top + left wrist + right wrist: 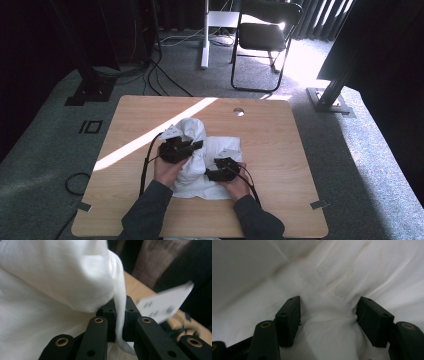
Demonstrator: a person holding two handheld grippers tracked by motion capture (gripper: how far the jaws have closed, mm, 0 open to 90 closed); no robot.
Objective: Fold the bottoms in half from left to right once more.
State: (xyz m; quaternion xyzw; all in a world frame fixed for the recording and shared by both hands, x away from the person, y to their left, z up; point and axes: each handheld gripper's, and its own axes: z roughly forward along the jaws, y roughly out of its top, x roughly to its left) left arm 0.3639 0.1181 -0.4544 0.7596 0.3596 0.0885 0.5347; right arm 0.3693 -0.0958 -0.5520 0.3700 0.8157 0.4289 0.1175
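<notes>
Seen from the high view, bunched at the middle of the wooden table (280, 150), a white cloth (200, 150) between left gripper (192, 146) and right gripper (212, 174); in the left gripper view, pinched on a fold (119, 315); in the right gripper view, spread, fabric bulging between.

Black two-jaw left gripper (196, 145) and right gripper (216, 161), each topped by a pale grey three-cornered plate and trailing a thin black cable toward the table's near edge. Close up: matte black jaw blocks with small screw holes, black linkage arms with brass-ringed pivots; plate of the far gripper seen from the left gripper view is white with small dark markings, blurred. Dark grey long sleeves on both forearms, hands bare.
</notes>
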